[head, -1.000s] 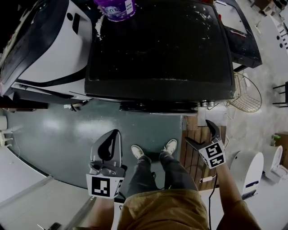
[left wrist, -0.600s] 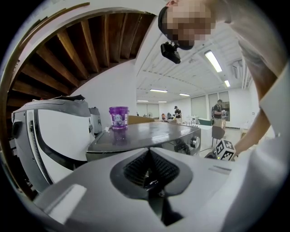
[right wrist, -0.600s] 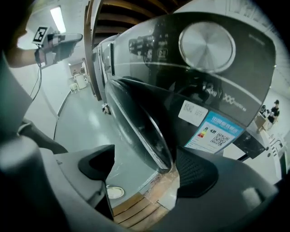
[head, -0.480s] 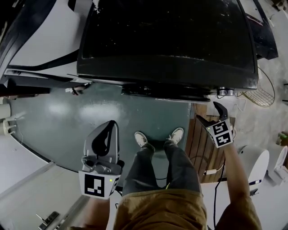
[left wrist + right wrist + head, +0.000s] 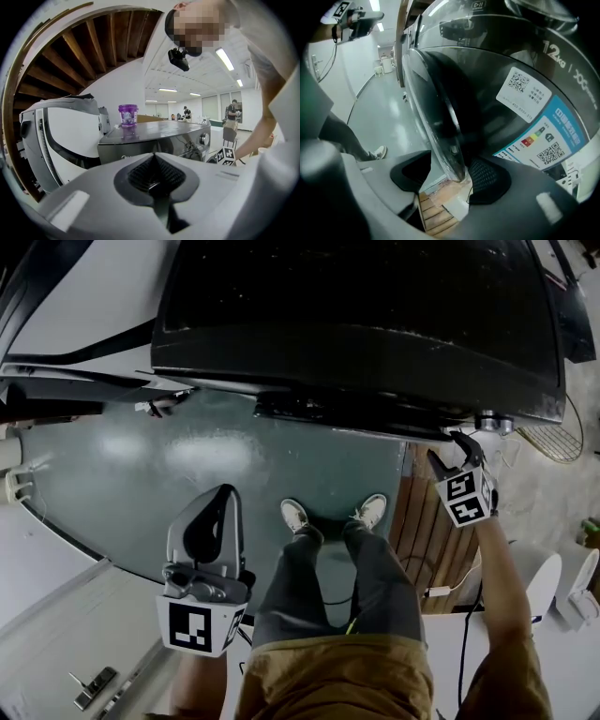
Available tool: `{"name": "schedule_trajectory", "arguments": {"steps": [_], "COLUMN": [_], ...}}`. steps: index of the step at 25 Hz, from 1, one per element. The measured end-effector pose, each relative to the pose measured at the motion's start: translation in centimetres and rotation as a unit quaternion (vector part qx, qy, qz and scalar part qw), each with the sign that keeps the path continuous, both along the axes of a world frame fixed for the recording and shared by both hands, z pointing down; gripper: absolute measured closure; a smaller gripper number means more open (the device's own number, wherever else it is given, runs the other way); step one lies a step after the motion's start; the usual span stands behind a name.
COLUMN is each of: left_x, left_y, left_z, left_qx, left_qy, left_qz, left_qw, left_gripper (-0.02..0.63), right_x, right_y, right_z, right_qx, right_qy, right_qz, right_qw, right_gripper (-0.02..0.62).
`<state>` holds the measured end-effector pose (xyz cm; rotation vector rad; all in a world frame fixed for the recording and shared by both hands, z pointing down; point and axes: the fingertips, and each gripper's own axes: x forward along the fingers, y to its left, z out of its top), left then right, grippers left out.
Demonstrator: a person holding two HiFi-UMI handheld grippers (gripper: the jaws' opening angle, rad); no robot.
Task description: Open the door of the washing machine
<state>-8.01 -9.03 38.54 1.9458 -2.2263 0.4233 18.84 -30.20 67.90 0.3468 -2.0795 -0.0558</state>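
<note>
Right gripper (image 5: 457, 448) has dropped to the right end of the washing machine (image 5: 356, 324) front over the last second. Its jaws have just been closing and now straddle the door (image 5: 443, 117) rim, one pad not yet pressing. Door still flush against the machine. Left gripper (image 5: 208, 521) has its jaws together, empty, well back from the machine. Looks ready: finish clamp, then pull.

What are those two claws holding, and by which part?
Nothing yet. Jaws of the right gripper have just been closing around the dark round washing-machine door rim, one pad not touching. The left gripper is shut, empty.
</note>
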Motion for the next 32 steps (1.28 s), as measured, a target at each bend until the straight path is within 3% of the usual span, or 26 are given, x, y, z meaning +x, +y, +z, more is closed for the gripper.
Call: {"name": "schedule_trajectory", "arguments": {"steps": [4,7,12,18,25,27,29,32], "left_x": [-0.4,-0.6,-0.4,0.6,1.0,1.0,1.0,1.8], "left_y": [1.0,1.6,2.5,2.5,2.8,3.0,3.0,2.5], "left_z": [0.6,0.8,1.8,3.1,3.0,3.1,3.2,2.9], "left_qx": [-0.008,-0.014,-0.02,-0.019,-0.019,-0.022,-0.024,-0.029], "left_qy": [0.005,0.009,0.028,0.049,0.05,0.052,0.055,0.048], "left_qz": [-0.013,-0.022,-0.036,-0.032,-0.024,-0.025,-0.024,0.0], "left_qw": [0.9999,0.9996,0.9988,0.9981,0.9983,0.9981,0.9979,0.9984], "left_gripper": [0.546,0.546,0.546,0.546,0.546,0.546,0.546,0.546], "right_x": [0.5,0.5,0.7,0.9,1.2,2.1,3.9,6.3], "right_y": [-0.4,-1.1,-1.3,-1.2,-1.0,1.9,8.1,16.0], "right_z": [1.6,1.7,2.3,2.7,2.4,2.7,3.7,5.5], "right_qx": [0.01,0.027,0.07,0.066,0.073,0.053,0.005,-0.067], "right_qy": [0.035,0.051,0.091,0.153,0.169,0.167,0.153,0.134], "right_qz": [-0.024,-0.034,-0.07,-0.105,-0.112,-0.146,-0.182,-0.169], "right_qw": [0.999,0.998,0.991,0.98,0.977,0.974,0.971,0.974], "right_gripper": [0.353,0.426,0.437,0.465,0.471,0.483,0.5,0.508]}}
